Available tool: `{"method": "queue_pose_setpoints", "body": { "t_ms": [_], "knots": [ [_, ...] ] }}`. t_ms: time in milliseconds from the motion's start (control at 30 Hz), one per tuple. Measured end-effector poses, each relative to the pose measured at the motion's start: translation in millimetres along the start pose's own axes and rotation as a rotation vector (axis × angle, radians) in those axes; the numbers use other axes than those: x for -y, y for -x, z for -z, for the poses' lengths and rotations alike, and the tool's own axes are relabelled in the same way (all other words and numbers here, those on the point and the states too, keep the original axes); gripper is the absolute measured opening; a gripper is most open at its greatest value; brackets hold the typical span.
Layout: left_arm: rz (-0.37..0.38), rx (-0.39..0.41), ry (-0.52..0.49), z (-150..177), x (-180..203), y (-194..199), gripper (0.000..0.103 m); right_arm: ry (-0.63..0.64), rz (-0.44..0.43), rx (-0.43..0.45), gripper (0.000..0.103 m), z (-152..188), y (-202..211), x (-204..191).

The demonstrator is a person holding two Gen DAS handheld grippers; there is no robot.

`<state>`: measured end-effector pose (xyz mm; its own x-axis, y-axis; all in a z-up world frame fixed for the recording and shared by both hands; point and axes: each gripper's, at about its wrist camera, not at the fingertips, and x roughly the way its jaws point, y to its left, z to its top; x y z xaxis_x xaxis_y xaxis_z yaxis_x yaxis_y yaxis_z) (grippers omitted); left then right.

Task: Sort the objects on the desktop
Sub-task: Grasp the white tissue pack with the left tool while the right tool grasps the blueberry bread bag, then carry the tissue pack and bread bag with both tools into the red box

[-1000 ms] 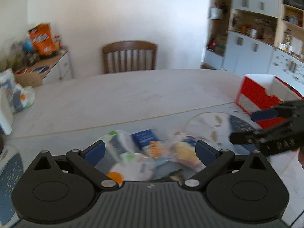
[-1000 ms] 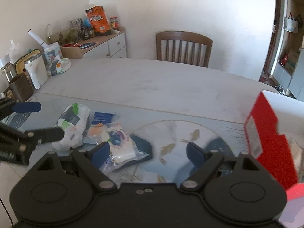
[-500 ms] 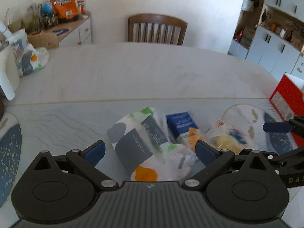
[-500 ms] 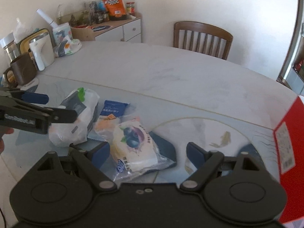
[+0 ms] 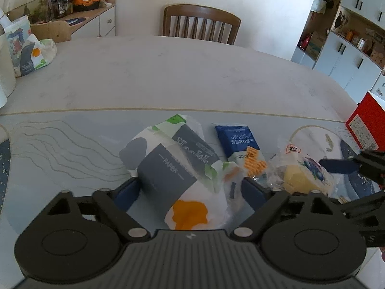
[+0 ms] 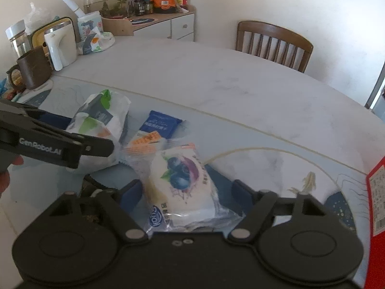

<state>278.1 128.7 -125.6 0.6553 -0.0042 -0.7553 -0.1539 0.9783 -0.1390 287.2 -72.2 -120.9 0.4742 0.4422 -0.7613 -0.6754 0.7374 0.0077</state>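
A white tissue pack (image 5: 173, 175) with a grey "PAPER" label lies on the table mat, between the fingers of my left gripper (image 5: 190, 190). Its jaws are closing; the pads stand close to the pack's sides without visibly squeezing it. To its right lie a blue biscuit packet (image 5: 238, 142) and a clear bread bag with a blueberry print (image 6: 182, 180). My right gripper (image 6: 187, 192) straddles that bread bag, jaws closing, with narrow gaps showing at both pads. In the right wrist view the left gripper's fingers (image 6: 60, 144) sit beside the tissue pack (image 6: 101, 118).
A red box (image 6: 377, 192) stands at the table's right edge. A brown mug (image 6: 31, 69), a white kettle (image 6: 62, 45) and another tissue pack (image 6: 96, 41) crowd the far left corner. A wooden chair (image 5: 199, 24) stands behind the table.
Both grippers have come down and forward onto the pile. The left now straddles the tissue pack, the right the bread bag. Both pairs of jaws stand narrower than before.
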Motion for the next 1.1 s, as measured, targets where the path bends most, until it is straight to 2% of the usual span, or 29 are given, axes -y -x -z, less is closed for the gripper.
{"method": "queue_pose_setpoints", "body": {
  "t_ms": [167, 233, 400, 700, 1100],
  "knots": [
    [0.011, 0.011, -0.009, 1.9, 2.0, 3.2, 0.066, 0.002, 0.002, 0.003, 0.056, 0.9, 2.0, -1.7],
    [0.014, 0.019, -0.011, 2.0, 1.6, 5.4, 0.054, -0.004, 0.009, 0.004, 0.055, 0.9, 3.5, -2.1],
    [0.025, 0.029, -0.001, 2.0, 0.6, 12.1, 0.039, -0.036, 0.021, 0.002, 0.054, 4.4, 11.5, 2.8],
    [0.025, 0.082, -0.018, 4.2, 5.9, 40.4, 0.036, -0.136, 0.073, 0.026, 0.054, 12.1, 41.7, 25.2],
    [0.094, 0.126, -0.07, 7.8, 40.5, 85.0, 0.036, -0.186, 0.128, 0.08, 0.054, 20.0, 92.4, 38.8]
  ]
}}
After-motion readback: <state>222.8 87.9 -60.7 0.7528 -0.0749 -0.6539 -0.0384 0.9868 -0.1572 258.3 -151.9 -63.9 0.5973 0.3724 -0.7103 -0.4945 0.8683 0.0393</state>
